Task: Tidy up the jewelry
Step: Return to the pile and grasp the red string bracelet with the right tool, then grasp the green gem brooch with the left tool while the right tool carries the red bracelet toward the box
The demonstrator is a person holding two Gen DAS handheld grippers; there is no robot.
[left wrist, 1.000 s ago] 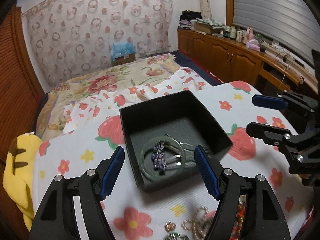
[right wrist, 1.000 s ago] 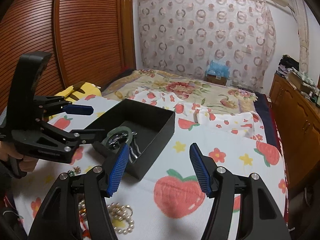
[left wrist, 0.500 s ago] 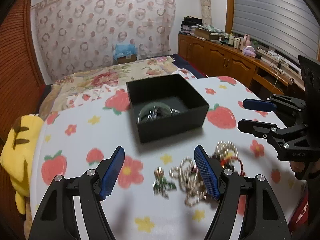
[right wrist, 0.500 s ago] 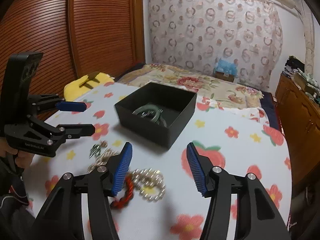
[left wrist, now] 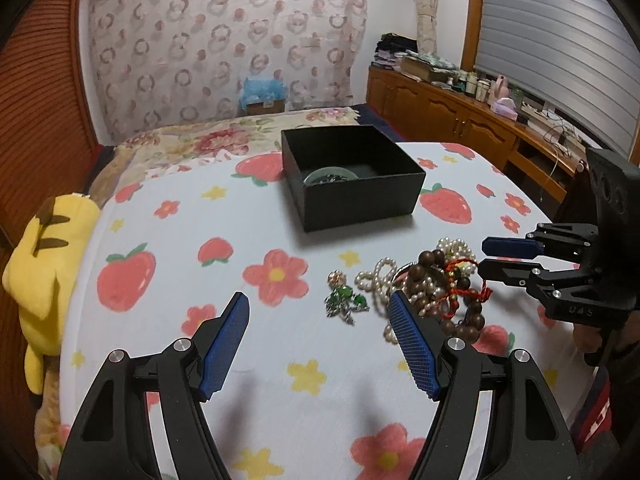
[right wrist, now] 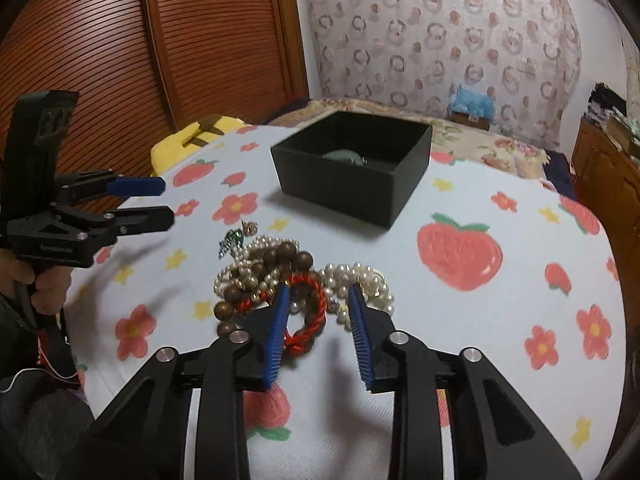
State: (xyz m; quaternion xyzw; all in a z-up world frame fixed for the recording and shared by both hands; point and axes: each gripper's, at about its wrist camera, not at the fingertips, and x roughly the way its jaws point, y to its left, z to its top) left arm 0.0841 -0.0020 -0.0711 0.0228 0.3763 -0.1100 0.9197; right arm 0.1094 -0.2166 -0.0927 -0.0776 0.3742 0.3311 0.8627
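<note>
A black open box point(left wrist: 352, 176) point(right wrist: 352, 172) sits on the fruit-print tablecloth with a green bangle point(left wrist: 330, 176) inside. A tangled pile lies nearer: pearl strands point(left wrist: 378, 280) point(right wrist: 360, 280), brown wooden beads point(left wrist: 430, 264) point(right wrist: 288, 258), a red cord bracelet point(right wrist: 308, 316) point(left wrist: 460, 292) and green-stone earrings point(left wrist: 344, 300) point(right wrist: 232, 238). My left gripper point(left wrist: 320, 332) is open and empty, left of the pile. My right gripper point(right wrist: 318, 320) is open, its fingers straddling the red cord bracelet just above the pile; it also shows in the left wrist view point(left wrist: 490, 258).
A yellow plush toy point(left wrist: 44, 264) lies at the table's left edge. A bed with floral bedding point(left wrist: 224, 136) is behind the table. Wooden cabinets point(left wrist: 460, 124) run along the right wall. A slatted wooden wardrobe point(right wrist: 120, 60) stands on the left.
Both grippers pulled back from the box toward the jewelry pile. The right gripper lowered over the red cord bracelet and its fingers narrowed somewhat.
</note>
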